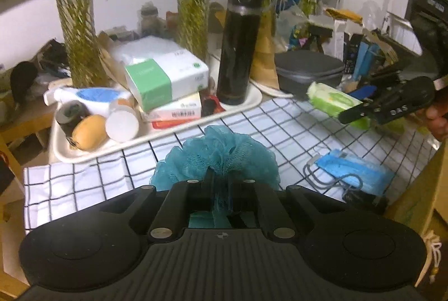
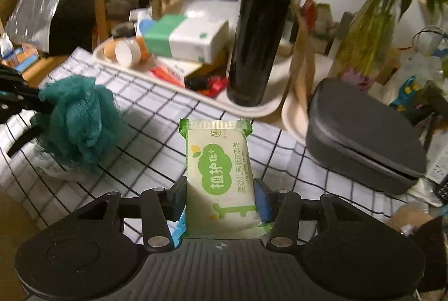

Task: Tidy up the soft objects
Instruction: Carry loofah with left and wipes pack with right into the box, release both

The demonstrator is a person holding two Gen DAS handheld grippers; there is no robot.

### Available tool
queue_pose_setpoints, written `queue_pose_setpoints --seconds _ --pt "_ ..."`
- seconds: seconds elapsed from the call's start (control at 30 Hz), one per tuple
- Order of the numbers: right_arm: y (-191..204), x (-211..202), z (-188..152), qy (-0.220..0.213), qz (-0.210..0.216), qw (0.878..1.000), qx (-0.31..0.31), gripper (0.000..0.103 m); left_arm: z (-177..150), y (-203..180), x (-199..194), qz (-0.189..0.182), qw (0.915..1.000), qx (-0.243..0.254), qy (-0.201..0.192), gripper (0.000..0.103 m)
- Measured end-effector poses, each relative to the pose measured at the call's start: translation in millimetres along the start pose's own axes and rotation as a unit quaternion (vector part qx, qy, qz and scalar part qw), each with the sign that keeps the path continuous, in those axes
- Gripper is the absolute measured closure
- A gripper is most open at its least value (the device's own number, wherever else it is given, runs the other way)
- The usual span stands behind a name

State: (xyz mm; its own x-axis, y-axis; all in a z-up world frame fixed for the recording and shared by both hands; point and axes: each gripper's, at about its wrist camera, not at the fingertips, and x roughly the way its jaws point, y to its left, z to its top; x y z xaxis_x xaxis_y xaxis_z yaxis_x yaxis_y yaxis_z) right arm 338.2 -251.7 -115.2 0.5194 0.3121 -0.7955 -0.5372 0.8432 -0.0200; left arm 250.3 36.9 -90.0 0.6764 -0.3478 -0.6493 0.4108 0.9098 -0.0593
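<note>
A teal mesh bath pouf [image 1: 221, 149] hangs just above the checked cloth [image 1: 280, 127], and my left gripper [image 1: 218, 180] is shut on its near side. The right wrist view shows the same pouf [image 2: 75, 121] at the left, on the tip of the left gripper [image 2: 30, 102]. My right gripper [image 2: 220, 189] is shut on a green and white soft pack [image 2: 221, 161], with its blue pads pressing both long sides and the pack lifted off the cloth. From the left wrist, that pack [image 1: 330, 97] and the right gripper [image 1: 361, 111] are in the air at the right.
A cream tray [image 1: 156, 132] at the back holds a tissue box [image 1: 168, 79], jars and a tall black flask [image 1: 238, 48]. A grey zip case [image 1: 308, 71] sits to its right. A blue mask pack [image 1: 352, 169] lies on the cloth near the right edge. Plant vases stand behind.
</note>
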Motion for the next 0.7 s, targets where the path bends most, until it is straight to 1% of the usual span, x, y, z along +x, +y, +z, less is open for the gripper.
queue_pose_setpoints --seconds 0.17,0.43,0.7 --pt "2.6 -35.6 -2.7 -0.022 -0.007 1.000 0.016 0.051 8.4 -1.9 -22.4 0.009 0.9999 0.001 -0.013 0.095" --pt "18.6 -84.9 -8.8 -0.040 -0.021 0.999 0.021 0.051 19.3 -11.2 -62.3 0.020 0.9993 0.012 -0.031 0.095" --pt "37.4 -131.3 -23.4 -0.054 -0.033 0.997 0.036 0.051 28.2 -30.5 -109.1 0.011 0.9980 0.025 -0.057 0.095"
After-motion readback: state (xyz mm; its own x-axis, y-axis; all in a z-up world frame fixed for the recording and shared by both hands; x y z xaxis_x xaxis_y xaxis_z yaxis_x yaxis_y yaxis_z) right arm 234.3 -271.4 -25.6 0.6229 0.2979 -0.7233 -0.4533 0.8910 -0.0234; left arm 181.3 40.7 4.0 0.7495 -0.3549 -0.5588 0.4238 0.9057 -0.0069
